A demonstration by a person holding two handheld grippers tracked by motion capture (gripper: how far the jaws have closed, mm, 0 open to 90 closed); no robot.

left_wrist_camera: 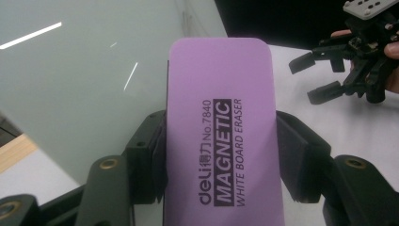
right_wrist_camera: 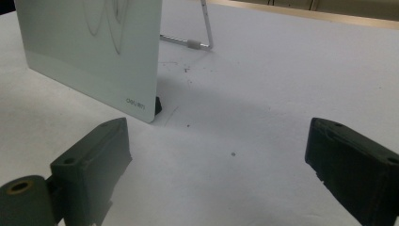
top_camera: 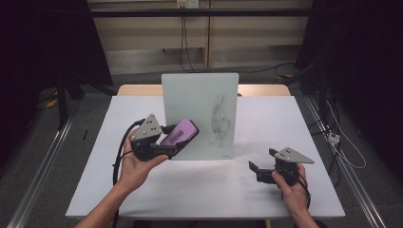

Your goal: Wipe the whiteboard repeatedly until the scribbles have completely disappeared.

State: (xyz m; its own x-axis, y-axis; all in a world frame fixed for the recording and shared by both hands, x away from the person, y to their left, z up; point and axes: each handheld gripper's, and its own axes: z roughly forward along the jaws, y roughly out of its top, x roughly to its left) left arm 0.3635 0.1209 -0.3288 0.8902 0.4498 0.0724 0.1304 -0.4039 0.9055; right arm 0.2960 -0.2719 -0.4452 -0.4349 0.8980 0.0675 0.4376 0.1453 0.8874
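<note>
The left gripper [top_camera: 177, 141] clamps its fingers on the purple eraser [top_camera: 179, 132] against the whiteboard [top_camera: 199, 95], while the right gripper [top_camera: 259, 167] rests wide open and empty on the bench [top_camera: 199, 190].

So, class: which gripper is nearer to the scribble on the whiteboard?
Left. The left gripper, holding the purple eraser, is just beside the scribble; the right gripper rests on the table, lower down.

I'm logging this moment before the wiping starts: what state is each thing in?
Purple eraser: clamped between the left tongs, raised off the table.
Whiteboard: upright on its stand, black scribbles unwiped.
Right tongs: open, nothing between the jaws, low over the table.
</note>
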